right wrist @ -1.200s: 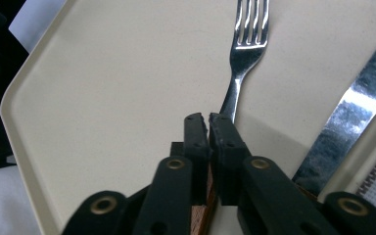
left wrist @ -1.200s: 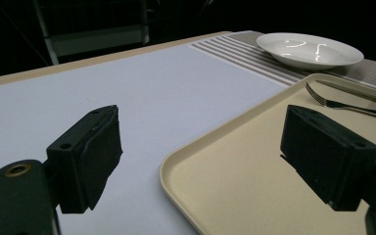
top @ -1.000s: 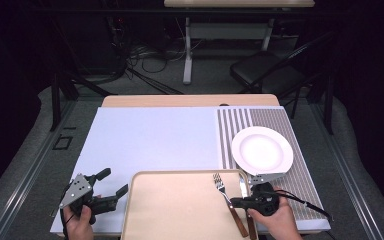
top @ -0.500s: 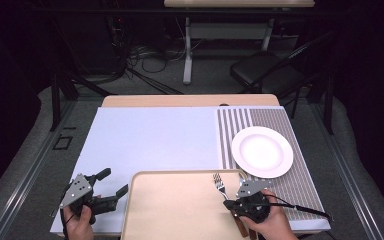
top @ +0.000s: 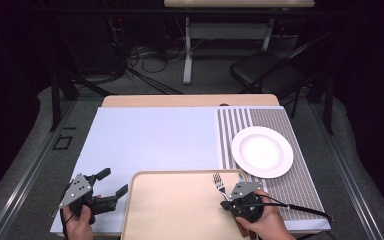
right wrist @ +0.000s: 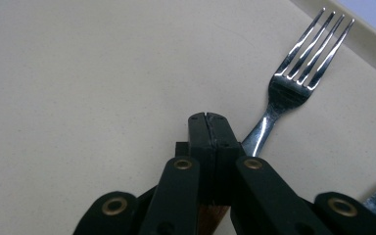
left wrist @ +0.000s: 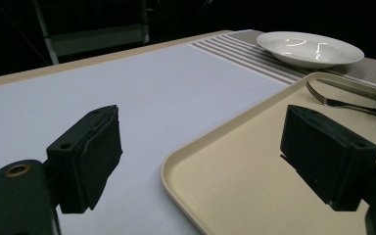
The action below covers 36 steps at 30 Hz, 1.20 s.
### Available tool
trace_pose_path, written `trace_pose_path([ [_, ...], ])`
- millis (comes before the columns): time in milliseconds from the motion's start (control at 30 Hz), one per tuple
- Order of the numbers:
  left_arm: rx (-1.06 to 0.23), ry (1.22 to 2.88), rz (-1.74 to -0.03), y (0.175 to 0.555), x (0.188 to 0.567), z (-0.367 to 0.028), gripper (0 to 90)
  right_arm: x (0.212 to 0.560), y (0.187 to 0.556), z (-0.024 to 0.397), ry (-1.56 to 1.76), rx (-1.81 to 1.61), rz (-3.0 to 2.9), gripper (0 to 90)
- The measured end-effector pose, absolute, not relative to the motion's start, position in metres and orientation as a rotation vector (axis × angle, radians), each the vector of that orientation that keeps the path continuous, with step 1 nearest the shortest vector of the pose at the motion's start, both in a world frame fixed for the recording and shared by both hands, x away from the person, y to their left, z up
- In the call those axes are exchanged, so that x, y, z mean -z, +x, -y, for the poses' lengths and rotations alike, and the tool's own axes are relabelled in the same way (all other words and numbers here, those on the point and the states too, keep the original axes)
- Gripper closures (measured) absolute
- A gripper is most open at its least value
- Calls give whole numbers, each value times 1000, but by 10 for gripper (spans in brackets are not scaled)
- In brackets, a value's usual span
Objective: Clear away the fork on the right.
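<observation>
R gripper (right wrist: 206, 117) jaws pressed together, nothing between, over fork (right wrist: 293, 83) on tray (top: 180, 210). L gripper (left wrist: 200, 152) wide open, empty. Risk: nudging fork sideways.

High view: fixed above the person's edge of the bench (top: 155, 140), facing forward and down, far enough to take in the whole top.
Left gripper view: low, near the surface, facing across the tray (left wrist: 254, 196) toward the plate (left wrist: 309, 48).
Right gripper view: very close, looking steeply down at the fork (right wrist: 293, 83).
Shared by all three: tray and fork.
</observation>
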<state>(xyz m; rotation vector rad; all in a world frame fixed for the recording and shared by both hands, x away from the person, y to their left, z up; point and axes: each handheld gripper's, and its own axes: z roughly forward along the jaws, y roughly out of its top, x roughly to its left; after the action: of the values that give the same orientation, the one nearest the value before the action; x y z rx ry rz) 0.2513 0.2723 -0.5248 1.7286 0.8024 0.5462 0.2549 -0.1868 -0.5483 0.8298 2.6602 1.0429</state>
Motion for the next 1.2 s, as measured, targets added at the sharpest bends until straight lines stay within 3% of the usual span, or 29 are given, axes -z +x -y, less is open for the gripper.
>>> trace_pose_path([
  [1200,-546,1726,-803,251,525,-273,155,546,259,203,891,-928,-2607,900],
])
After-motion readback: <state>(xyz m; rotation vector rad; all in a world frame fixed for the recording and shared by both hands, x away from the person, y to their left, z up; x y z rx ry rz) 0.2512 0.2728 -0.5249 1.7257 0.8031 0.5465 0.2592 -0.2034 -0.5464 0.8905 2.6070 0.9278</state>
